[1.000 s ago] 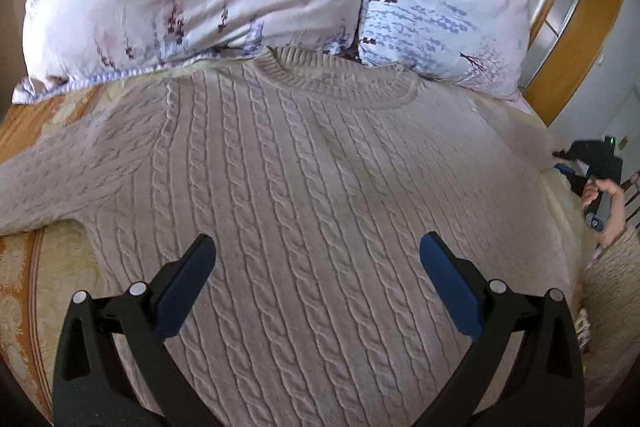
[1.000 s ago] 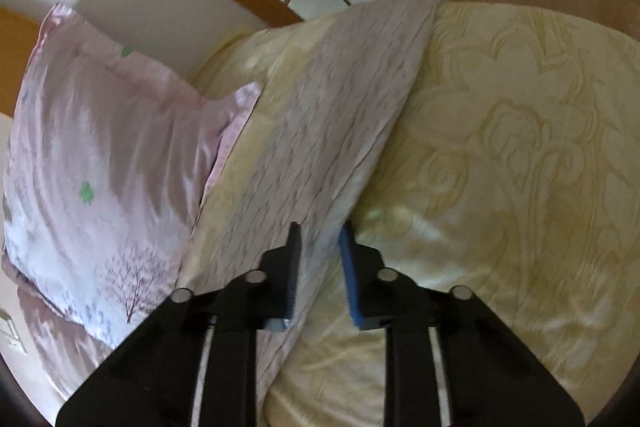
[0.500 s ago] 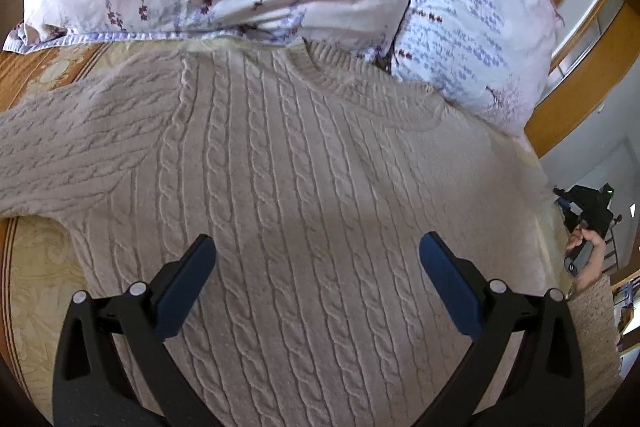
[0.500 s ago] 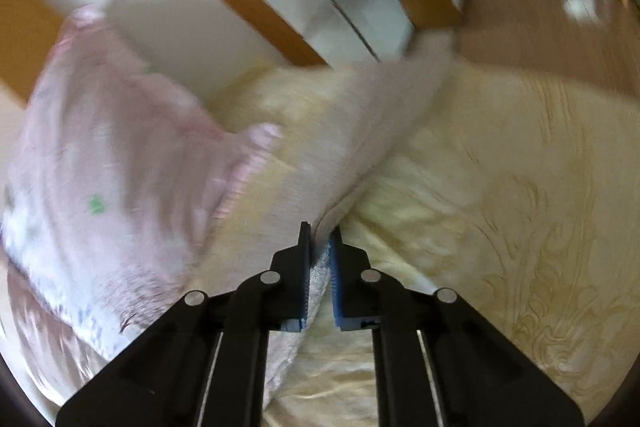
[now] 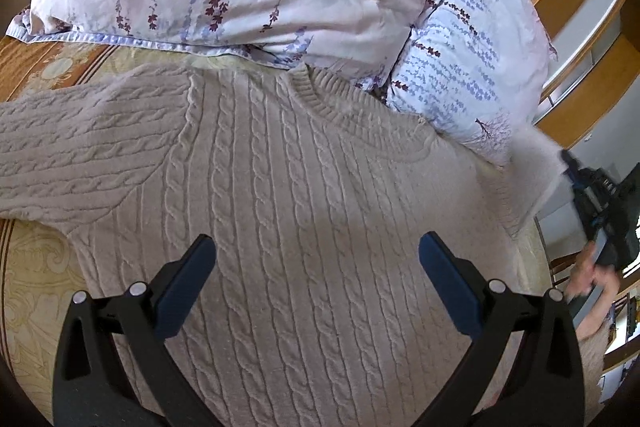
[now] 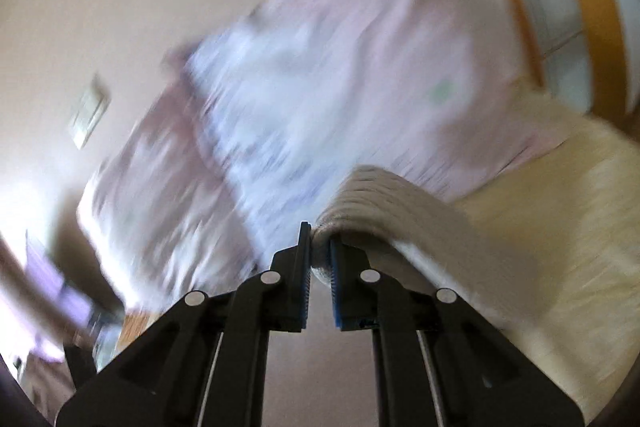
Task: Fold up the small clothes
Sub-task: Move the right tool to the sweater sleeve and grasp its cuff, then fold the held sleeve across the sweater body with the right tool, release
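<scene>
Pinching the sweater's right sleeve (image 6: 384,203) in the clenched right gripper (image 6: 319,259), sweater body (image 5: 304,211) lying leftward beneath the released left gripper (image 5: 316,267).

Left gripper (image 5: 316,267) angled downward, blue fingers (image 5: 448,283) spread wide apart, nothing between them. Right gripper (image 6: 319,247) clamped tight, pads pinching a fold of knit sleeve (image 6: 376,203) and lifting it. Seen from the left wrist view at the far right edge, blurred: right gripper (image 5: 570,167) raised, probably tilted, with a bare hand (image 5: 592,267) gripping its handle below.
</scene>
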Tool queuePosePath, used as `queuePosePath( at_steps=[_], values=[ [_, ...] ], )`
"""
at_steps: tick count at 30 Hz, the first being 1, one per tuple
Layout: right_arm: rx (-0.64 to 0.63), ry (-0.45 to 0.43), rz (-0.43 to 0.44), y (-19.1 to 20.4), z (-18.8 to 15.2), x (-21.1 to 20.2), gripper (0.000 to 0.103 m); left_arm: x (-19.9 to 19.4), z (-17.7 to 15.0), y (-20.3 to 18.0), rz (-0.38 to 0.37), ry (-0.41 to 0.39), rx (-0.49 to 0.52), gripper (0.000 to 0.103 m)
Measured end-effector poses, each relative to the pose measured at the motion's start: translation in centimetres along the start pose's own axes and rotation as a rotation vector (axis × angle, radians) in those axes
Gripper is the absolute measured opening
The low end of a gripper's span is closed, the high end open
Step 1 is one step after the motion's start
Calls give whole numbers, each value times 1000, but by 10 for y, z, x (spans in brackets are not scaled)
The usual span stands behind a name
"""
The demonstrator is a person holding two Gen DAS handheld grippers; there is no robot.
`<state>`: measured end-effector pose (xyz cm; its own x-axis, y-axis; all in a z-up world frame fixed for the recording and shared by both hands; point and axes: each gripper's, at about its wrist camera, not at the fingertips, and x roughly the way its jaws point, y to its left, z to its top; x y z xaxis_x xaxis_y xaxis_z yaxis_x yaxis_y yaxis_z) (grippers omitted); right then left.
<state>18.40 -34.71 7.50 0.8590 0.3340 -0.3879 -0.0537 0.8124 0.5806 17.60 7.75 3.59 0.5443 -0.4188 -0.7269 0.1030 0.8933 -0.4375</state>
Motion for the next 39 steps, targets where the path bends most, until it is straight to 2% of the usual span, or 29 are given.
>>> queuePosePath(
  at_steps=[5,9,10,11,13,15,18,20,21,23,25,27,29,31,33,35,37,38,39],
  values=[
    [-29,276,19,29,-72,63,9,3,4,-3,-9,10,-4,101],
    [41,343,37,20,-91,69,16,3,3,-4,-16,13,6,101],
    [88,357,55,15,-90,68,25,3,3,-5,-25,16,8,101],
    [123,361,65,8,-90,63,39,4,3,-5,-33,18,10,101],
    [209,351,68,-6,-86,58,48,5,4,-7,-51,23,9,101],
    [299,323,59,-25,-86,55,48,7,5,-8,-67,33,2,101],
    [401,267,-23,-48,-82,50,47,8,5,-7,-101,50,-14,96],
    [417,214,-102,-60,-76,43,40,7,5,-4,-109,50,-25,96],
    [415,198,-132,-63,-75,41,36,7,5,-3,-109,48,-29,96],
    [391,167,-200,-64,-70,40,15,4,5,3,-107,40,-41,96],
    [323,133,-239,-54,-65,39,10,2,5,8,-104,32,-53,96],
    [209,85,-253,-25,-57,39,10,-2,6,14,-107,19,-65,96],
    [86,51,-190,16,-54,41,9,-5,6,18,-111,3,-80,96],
    [-15,66,-95,54,-59,47,10,-7,6,21,-124,-13,-99,96],
    [-115,210,58,96,-79,73,12,-7,5,23,-140,-15,-112,96],
    [-158,413,154,122,-108,103,23,-5,4,24,-148,-3,-125,96],
    [-159,499,169,125,-127,112,28,-2,3,26,-151,10,-143,95],
    [-143,501,164,120,-130,109,32,-1,3,27,-152,14,-153,94],
    [-115,488,153,111,-131,104,42,2,3,28,-155,23,-165,91]
  ],
)
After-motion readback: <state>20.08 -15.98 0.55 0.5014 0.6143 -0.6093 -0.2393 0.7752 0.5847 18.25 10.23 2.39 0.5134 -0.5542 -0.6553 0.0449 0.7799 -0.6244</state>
